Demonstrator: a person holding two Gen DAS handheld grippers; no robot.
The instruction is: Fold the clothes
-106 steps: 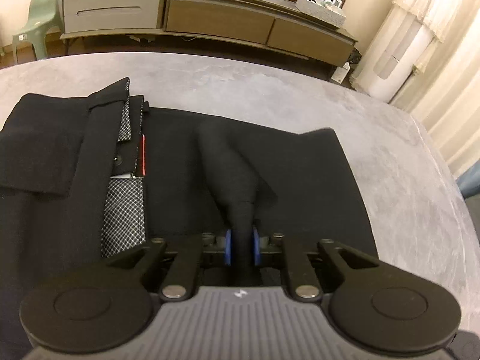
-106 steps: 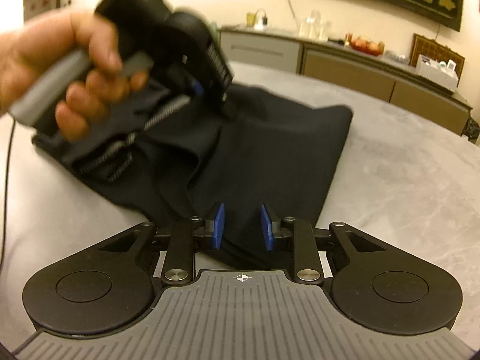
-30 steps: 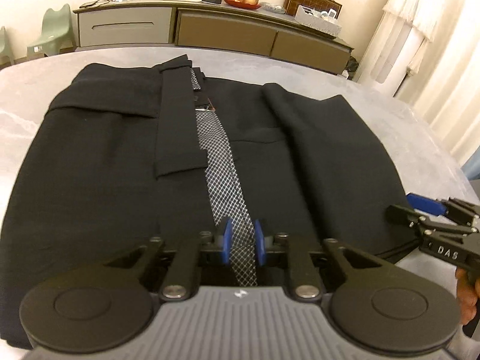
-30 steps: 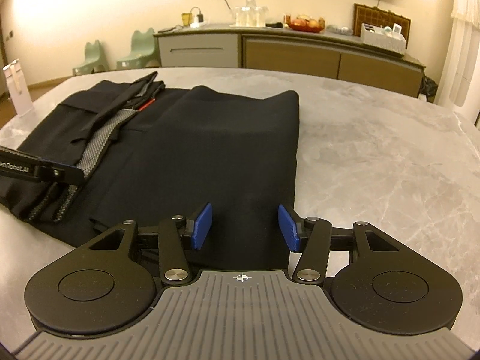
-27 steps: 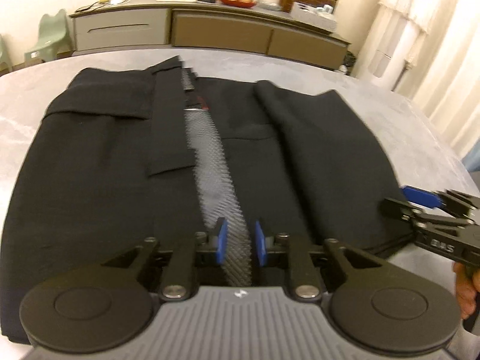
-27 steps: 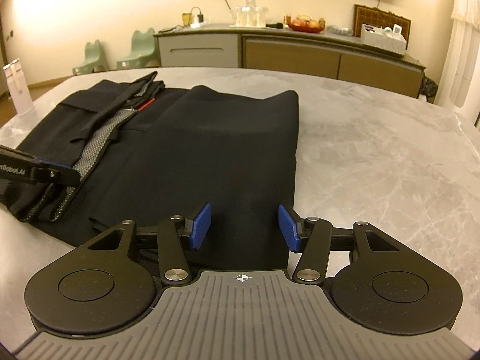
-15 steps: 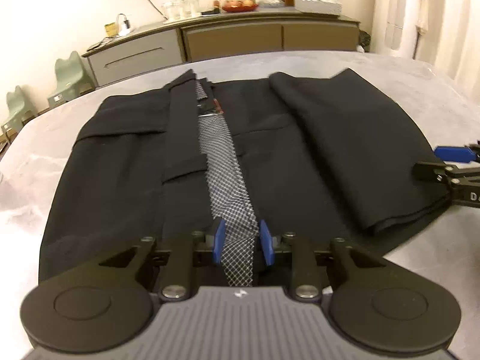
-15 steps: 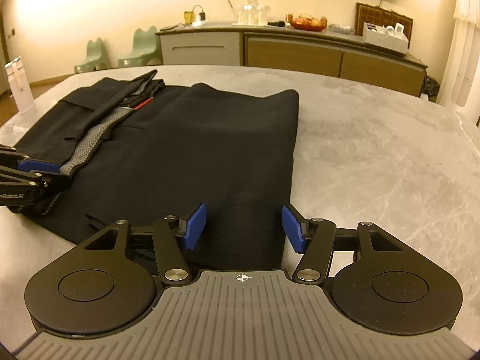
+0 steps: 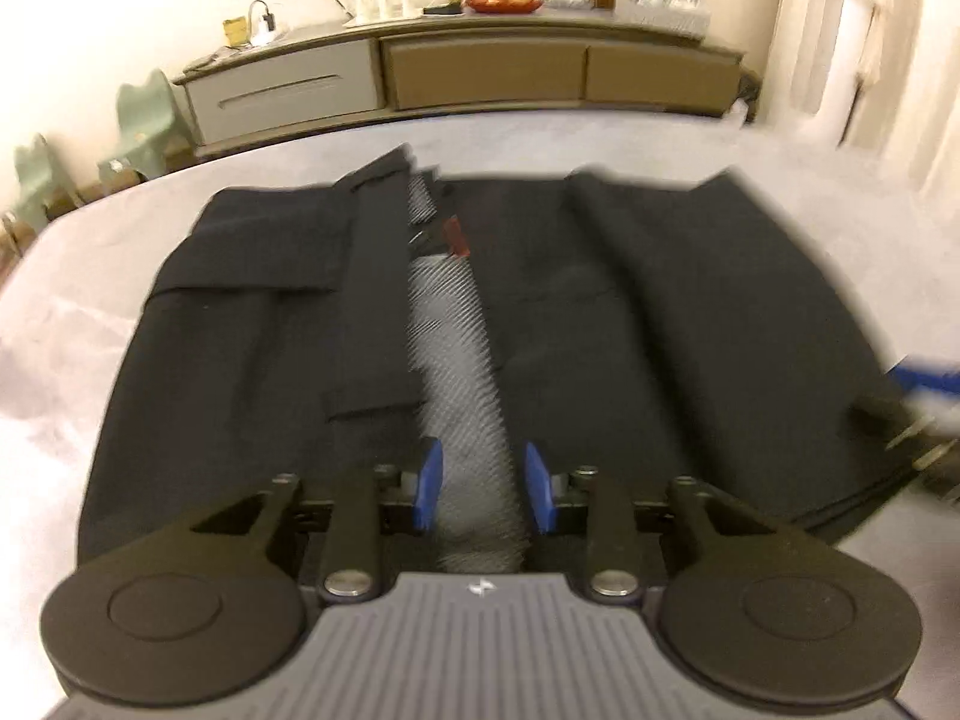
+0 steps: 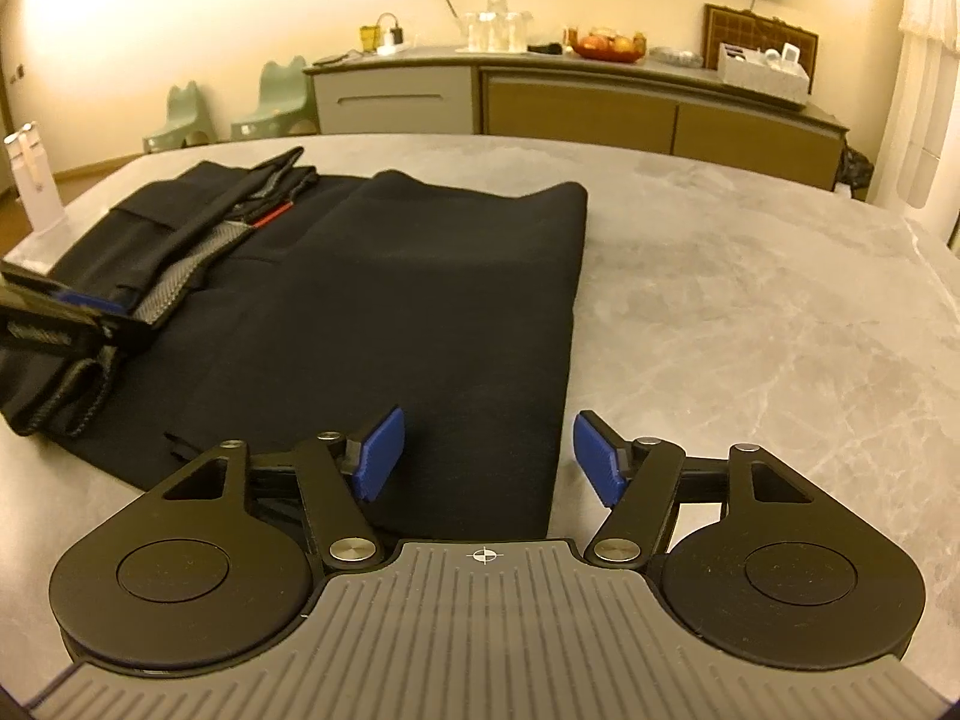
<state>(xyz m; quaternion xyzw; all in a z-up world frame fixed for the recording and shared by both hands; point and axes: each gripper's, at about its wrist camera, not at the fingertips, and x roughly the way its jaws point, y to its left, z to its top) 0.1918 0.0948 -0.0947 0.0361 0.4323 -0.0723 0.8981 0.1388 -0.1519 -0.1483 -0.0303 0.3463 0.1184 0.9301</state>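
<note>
Black trousers (image 9: 630,324) lie folded flat on the grey marble table (image 10: 750,300), with a strip of grey checked lining (image 9: 462,396) showing down the middle. My left gripper (image 9: 483,489) is open, its blue pads on either side of the lining at the near edge. My right gripper (image 10: 489,456) is open over the near right corner of the trousers (image 10: 390,312), holding nothing. The left gripper also shows in the right wrist view (image 10: 54,315), at the trousers' left side. The right gripper shows blurred in the left wrist view (image 9: 918,408).
A long sideboard (image 10: 570,102) with glasses and a fruit bowl stands along the far wall. Two small green chairs (image 10: 240,108) stand to its left. A white stand (image 10: 33,180) sits at the table's far left edge. Curtains hang at the right.
My left gripper has opened, letting go of the lining. My right gripper has opened wider. The trousers have gone from bunched and lifted to lying flat.
</note>
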